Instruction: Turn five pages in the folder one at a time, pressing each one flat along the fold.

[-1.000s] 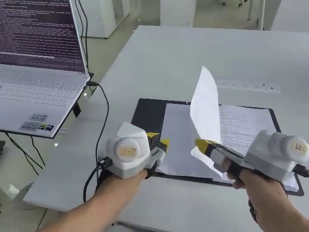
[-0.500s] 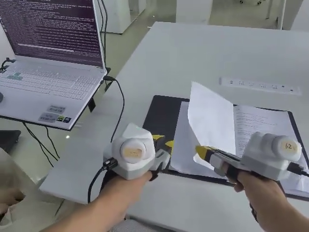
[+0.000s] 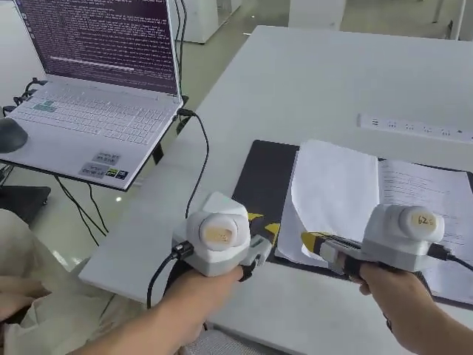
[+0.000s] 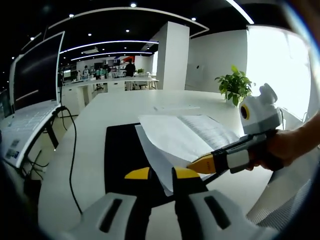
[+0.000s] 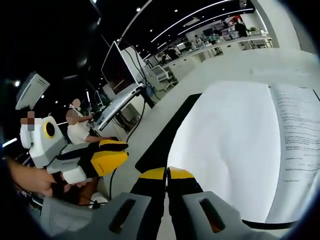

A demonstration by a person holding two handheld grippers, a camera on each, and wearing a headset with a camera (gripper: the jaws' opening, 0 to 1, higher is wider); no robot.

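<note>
The page [image 3: 336,185] is pinched at its near edge by the right tool [image 3: 309,241] (jaws pressed together) and is laid over the folder [image 3: 255,177] just ahead. The left tool [image 3: 263,223] is held slightly spread and empty, to its left.

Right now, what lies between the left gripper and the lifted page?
A bare strip of the folder's black cover, nothing on it, between the left gripper and the lifted page. The head view and left gripper view both show it.
</note>
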